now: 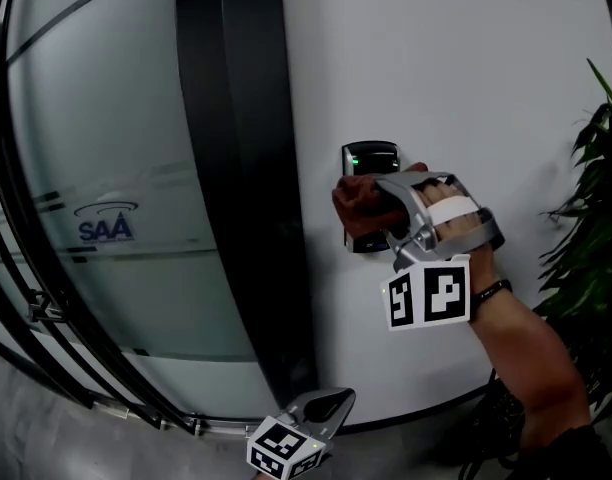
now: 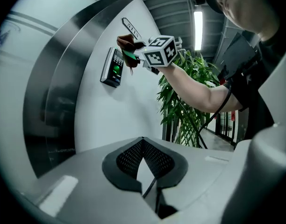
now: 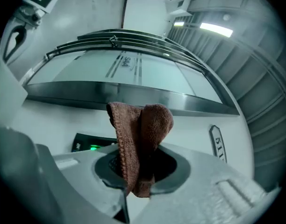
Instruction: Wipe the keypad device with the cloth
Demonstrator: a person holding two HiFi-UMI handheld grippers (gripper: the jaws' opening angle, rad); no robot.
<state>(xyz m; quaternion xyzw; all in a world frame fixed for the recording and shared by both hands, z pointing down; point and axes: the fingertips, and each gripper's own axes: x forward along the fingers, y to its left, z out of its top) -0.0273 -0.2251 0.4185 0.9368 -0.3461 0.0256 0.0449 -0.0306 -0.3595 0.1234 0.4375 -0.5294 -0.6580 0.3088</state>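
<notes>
A black keypad device (image 1: 369,158) with a green light is fixed to the white wall. My right gripper (image 1: 383,214) is shut on a brown cloth (image 1: 360,205) and holds it against the device's lower part. The left gripper view shows the device (image 2: 113,67) from the side, with the cloth (image 2: 127,44) by its top edge. In the right gripper view the cloth (image 3: 141,141) stands folded out of the jaws, and the device (image 3: 89,144) lies behind it to the left. My left gripper (image 1: 323,408) hangs low near the floor, shut and holding nothing.
A dark door frame (image 1: 236,168) and a glass door with an SAA logo (image 1: 106,230) stand left of the device. A leafy plant (image 1: 592,228) fills the right edge. A number plate (image 3: 217,143) is on the wall past the device.
</notes>
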